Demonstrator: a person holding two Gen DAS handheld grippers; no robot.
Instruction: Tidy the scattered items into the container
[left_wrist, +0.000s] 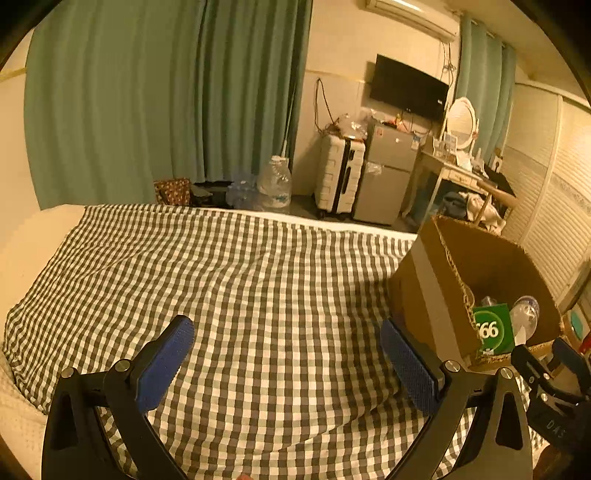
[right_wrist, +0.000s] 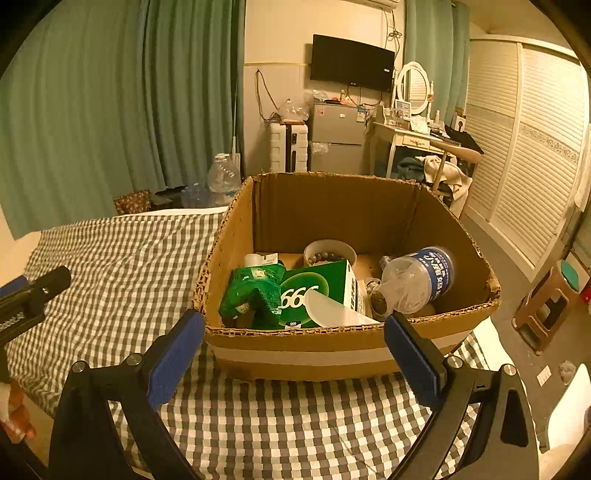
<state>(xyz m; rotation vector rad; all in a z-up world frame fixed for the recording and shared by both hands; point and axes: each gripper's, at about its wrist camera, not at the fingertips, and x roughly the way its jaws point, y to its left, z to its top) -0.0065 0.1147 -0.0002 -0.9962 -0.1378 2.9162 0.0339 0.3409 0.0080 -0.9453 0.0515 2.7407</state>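
Jaws wide apart and empty on both the left gripper (left_wrist: 286, 363) and right gripper (right_wrist: 293, 356), hovering over the checked bed (left_wrist: 240, 277); cardboard box (right_wrist: 321, 354) already holds bottle (right_wrist: 417, 280) and green carton (right_wrist: 317, 291), looks nearly finished, next a scan for strays

Bedroom under warm yellowish light. Big teal curtains (left_wrist: 166, 92) cover most of the back wall, with a second pair (left_wrist: 484, 85) further right. A black TV (right_wrist: 351, 62) hangs on the cream wall, an AC unit (left_wrist: 410, 16) above it. Below sit a small silver fridge (right_wrist: 338, 138) and a white suitcase (right_wrist: 289, 147) just beside it. A white vanity (right_wrist: 402, 138) with an oval mirror (right_wrist: 414, 86) stands to the right, clothes piled under it. White louvered wardrobe doors (right_wrist: 532, 147) fill the right wall. Checked bedspread (left_wrist: 240, 295) up front, water jug (left_wrist: 275, 184) on the floor.
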